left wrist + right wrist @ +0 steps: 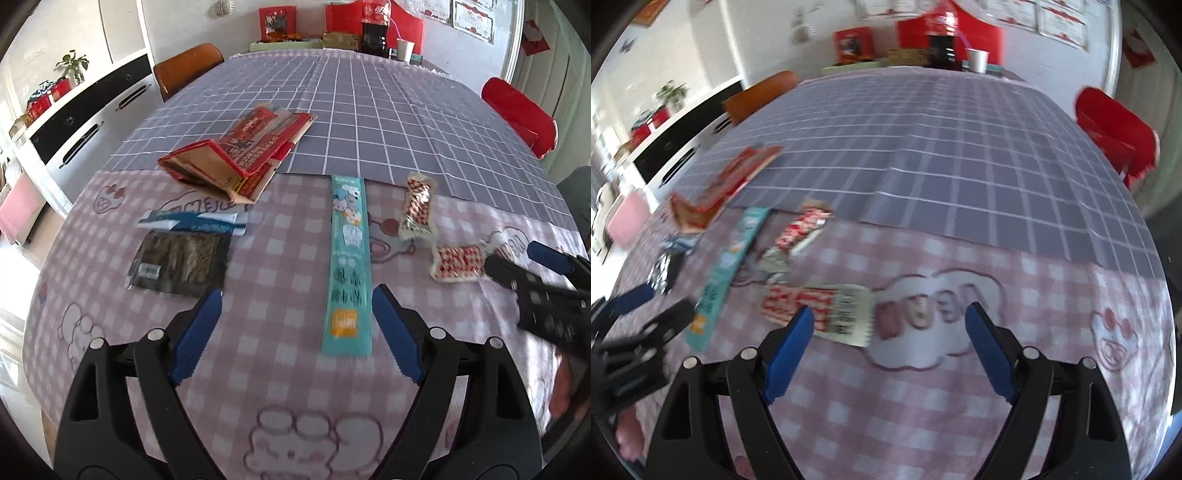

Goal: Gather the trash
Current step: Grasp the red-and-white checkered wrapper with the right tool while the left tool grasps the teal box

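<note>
Several wrappers lie on the pink checked cloth. A long teal wrapper (347,266) lies between and just beyond my open left gripper (297,295). A dark wrapper (181,264) and a blue-white wrapper (194,223) lie to the left. A red folded carton (240,151) lies further back. Two red-white snack wrappers (417,208) (460,262) lie to the right. My right gripper (890,312) is open and empty, its left finger over the near red-white wrapper (816,308). It also shows in the left wrist view (524,262). The second red-white wrapper (796,234) and the teal wrapper (727,269) lie to its left.
A grey grid cloth (369,110) covers the table's far half. A cola bottle (375,29), paper cup (405,50) and red boxes stand at the far end. A brown chair (186,68) is at the left, a red chair (521,114) at the right. A white cabinet (74,122) stands far left.
</note>
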The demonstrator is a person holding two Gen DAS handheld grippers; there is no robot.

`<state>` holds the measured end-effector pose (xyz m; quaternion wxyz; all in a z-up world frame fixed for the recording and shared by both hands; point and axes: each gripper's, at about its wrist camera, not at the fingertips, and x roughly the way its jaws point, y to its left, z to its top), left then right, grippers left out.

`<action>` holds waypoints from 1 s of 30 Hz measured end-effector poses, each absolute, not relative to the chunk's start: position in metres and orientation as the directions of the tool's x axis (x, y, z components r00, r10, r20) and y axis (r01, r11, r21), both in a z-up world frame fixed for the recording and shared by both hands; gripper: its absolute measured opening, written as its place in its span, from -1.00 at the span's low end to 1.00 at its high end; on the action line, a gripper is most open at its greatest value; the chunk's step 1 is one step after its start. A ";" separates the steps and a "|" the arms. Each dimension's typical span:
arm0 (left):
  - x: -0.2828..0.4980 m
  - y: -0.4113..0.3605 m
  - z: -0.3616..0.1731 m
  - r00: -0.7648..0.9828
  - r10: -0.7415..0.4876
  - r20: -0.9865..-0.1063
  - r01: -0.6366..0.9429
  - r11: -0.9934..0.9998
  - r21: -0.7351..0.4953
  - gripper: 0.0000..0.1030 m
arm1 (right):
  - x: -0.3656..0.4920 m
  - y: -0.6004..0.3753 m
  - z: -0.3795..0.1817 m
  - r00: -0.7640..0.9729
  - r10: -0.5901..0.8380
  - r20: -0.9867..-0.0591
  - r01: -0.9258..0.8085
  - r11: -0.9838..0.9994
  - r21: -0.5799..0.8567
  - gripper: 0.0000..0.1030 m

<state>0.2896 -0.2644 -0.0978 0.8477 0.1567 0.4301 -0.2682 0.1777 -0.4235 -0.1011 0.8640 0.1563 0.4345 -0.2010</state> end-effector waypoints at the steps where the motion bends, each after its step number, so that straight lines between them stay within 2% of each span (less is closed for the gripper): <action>1: 0.295 -0.267 -0.100 0.481 -0.313 -0.819 0.588 0.808 0.037 0.60 | 0.182 -0.419 -0.101 0.547 -0.193 -0.815 0.462 0.881 0.101 0.60; 9: 0.309 -0.259 -0.103 0.493 -0.290 -0.820 0.556 0.830 0.040 0.60 | 0.216 -0.397 -0.111 0.525 -0.208 -0.826 0.438 0.897 0.052 0.56; 11: 0.313 -0.261 -0.105 0.496 -0.275 -0.823 0.548 0.835 0.051 0.60 | 0.215 -0.398 -0.110 0.527 -0.229 -0.818 0.447 0.894 0.037 0.16; 15: 0.316 -0.272 -0.103 0.476 -0.303 -0.826 0.570 0.821 0.027 0.61 | 0.211 -0.406 -0.108 0.554 -0.203 -0.807 0.440 0.895 0.077 -0.24; 18: 0.317 -0.286 -0.103 0.464 -0.311 -0.829 0.590 0.807 0.027 0.61 | 0.205 -0.415 -0.107 0.572 -0.185 -0.799 0.451 0.885 0.119 -0.36; 23: 0.316 -0.310 -0.112 0.449 -0.315 -0.836 0.639 0.767 0.054 0.58 | 0.193 -0.428 -0.106 0.580 -0.190 -0.792 0.495 0.854 0.158 -0.39; 24: 0.315 -0.312 -0.114 0.443 -0.330 -0.834 0.656 0.753 0.051 0.34 | 0.190 -0.432 -0.105 0.583 -0.189 -0.790 0.506 0.845 0.171 -0.39; 25: 0.312 -0.312 -0.113 0.418 -0.387 -0.822 0.699 0.715 0.019 -0.14 | 0.187 -0.435 -0.105 0.586 -0.185 -0.789 0.512 0.839 0.183 -0.39; 26: 0.312 -0.312 -0.111 0.385 -0.413 -0.825 0.721 0.693 -0.011 -0.34 | 0.185 -0.439 -0.103 0.590 -0.184 -0.786 0.524 0.828 0.200 -0.39; 27: 0.312 -0.310 -0.110 0.382 -0.408 -0.829 0.720 0.694 -0.010 -0.46 | 0.184 -0.441 -0.103 0.592 -0.187 -0.784 0.532 0.822 0.206 -0.39; 30: 0.313 -0.307 -0.110 0.381 -0.413 -0.827 0.713 0.701 -0.022 -0.47 | 0.180 -0.445 -0.099 0.599 -0.197 -0.776 0.544 0.811 0.215 -0.40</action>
